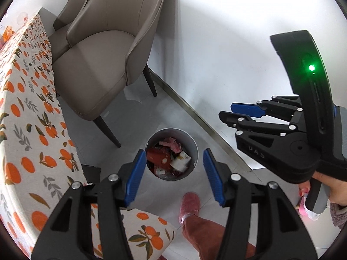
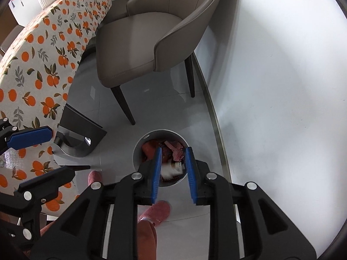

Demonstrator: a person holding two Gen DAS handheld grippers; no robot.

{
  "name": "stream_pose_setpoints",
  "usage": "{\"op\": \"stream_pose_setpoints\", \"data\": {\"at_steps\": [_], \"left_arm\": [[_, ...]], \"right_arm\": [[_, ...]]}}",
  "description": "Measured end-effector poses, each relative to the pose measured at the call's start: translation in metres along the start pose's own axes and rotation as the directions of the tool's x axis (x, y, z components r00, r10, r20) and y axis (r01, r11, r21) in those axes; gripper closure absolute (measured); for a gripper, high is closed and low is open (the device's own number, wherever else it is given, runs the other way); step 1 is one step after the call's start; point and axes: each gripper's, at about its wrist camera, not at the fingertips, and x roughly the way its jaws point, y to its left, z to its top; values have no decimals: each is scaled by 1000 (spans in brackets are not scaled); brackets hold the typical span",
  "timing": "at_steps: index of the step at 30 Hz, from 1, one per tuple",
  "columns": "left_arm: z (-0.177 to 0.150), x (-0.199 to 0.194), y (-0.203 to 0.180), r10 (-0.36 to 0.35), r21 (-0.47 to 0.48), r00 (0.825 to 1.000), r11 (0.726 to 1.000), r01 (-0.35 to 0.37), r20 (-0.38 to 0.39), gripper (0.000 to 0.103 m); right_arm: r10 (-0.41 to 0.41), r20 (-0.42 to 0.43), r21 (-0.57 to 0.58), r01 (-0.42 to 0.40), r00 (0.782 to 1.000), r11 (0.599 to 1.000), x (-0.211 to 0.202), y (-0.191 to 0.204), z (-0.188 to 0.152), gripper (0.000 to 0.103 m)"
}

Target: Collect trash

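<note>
A round white bin is seen standing upright and lidless on the grey tiled floor, near a chair leg and close to the wall's skirting. It is filled with mixed trash: pink crumpled material at the top, red packaging, and white wrappers with print lower down.
</note>
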Motion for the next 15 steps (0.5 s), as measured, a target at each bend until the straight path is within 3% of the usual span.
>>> {"op": "stream_pose_setpoints", "data": {"at_steps": [6, 9, 15], "left_arm": [[3, -30, 8, 14, -21, 999, 1000, -13, 30, 47], [4, -52, 15, 39, -45, 998, 998, -36, 49, 39], [0, -93, 37, 109, -132, 991, 986, -99, 72, 38]], "right_arm": [[11, 34, -21, -10, 999, 1000, -34, 8, 11, 80], [17, 56, -41, -14, 998, 999, -57, 17, 18, 65], [38, 76, -115, -29, 996, 993, -100, 45, 34, 57]]}}
